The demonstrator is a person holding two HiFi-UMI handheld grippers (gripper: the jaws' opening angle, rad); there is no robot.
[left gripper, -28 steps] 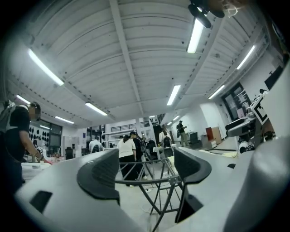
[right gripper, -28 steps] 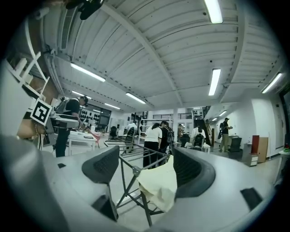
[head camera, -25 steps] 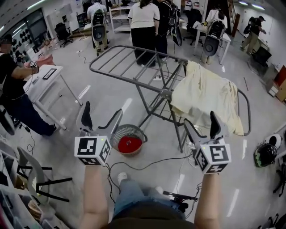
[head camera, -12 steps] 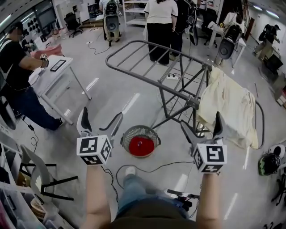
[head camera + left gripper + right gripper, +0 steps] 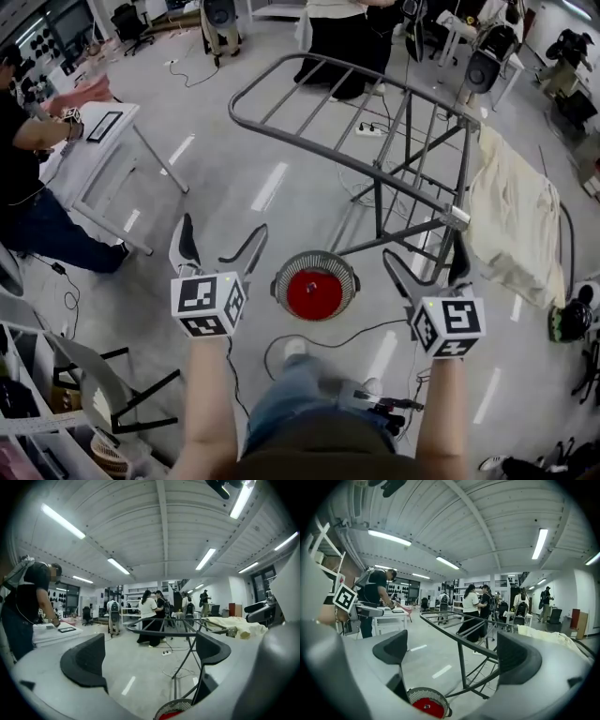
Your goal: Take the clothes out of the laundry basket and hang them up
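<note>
A round grey mesh laundry basket (image 5: 315,270) stands on the floor with a red cloth (image 5: 314,294) in it. Behind it is the grey drying rack (image 5: 375,122); a cream cloth (image 5: 516,220) hangs over its right wing. My left gripper (image 5: 223,231) is left of the basket and my right gripper (image 5: 424,255) right of it, both above the floor. Both have just been opening and stand open and empty. The left gripper view shows the basket (image 5: 176,709) low between its jaws (image 5: 147,656). The right gripper view shows the basket (image 5: 426,696) and rack (image 5: 459,634) beyond the right gripper (image 5: 459,653).
A white table (image 5: 103,141) with a person (image 5: 28,178) beside it stands at the left. More people (image 5: 337,47) stand beyond the rack. A black cable (image 5: 347,337) lies on the floor near my feet. A helmet (image 5: 567,319) sits at the right, a chair (image 5: 103,384) at lower left.
Both grippers have moved forward and lower toward the basket, which now lies between them in the head view. The rack and the cream cloth appear closer.
</note>
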